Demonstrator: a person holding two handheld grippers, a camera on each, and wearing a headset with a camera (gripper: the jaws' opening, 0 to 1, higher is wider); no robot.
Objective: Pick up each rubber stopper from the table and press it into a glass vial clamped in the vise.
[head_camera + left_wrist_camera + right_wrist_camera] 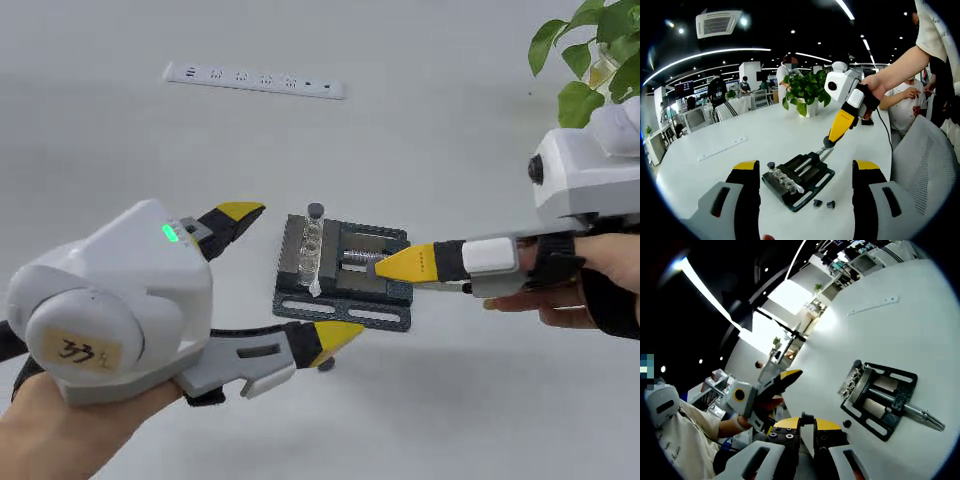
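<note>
White table (450,150) — vise (372,240), stoppers (817,202), power strip (254,80).

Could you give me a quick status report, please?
Left hand-held gripper open, empty. Right hand-held gripper shut on stopper. One vial stoppered in vise, two loose stoppers on table.

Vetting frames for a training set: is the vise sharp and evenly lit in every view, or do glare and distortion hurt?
Head view: vise sharp, light soft and even, shadows faint. Left gripper view: vise crisp, fisheye bends the ceiling lights. Right gripper view: rolled, bright patch blown out, vise legible, stopper in right gripper small, dark.
</note>
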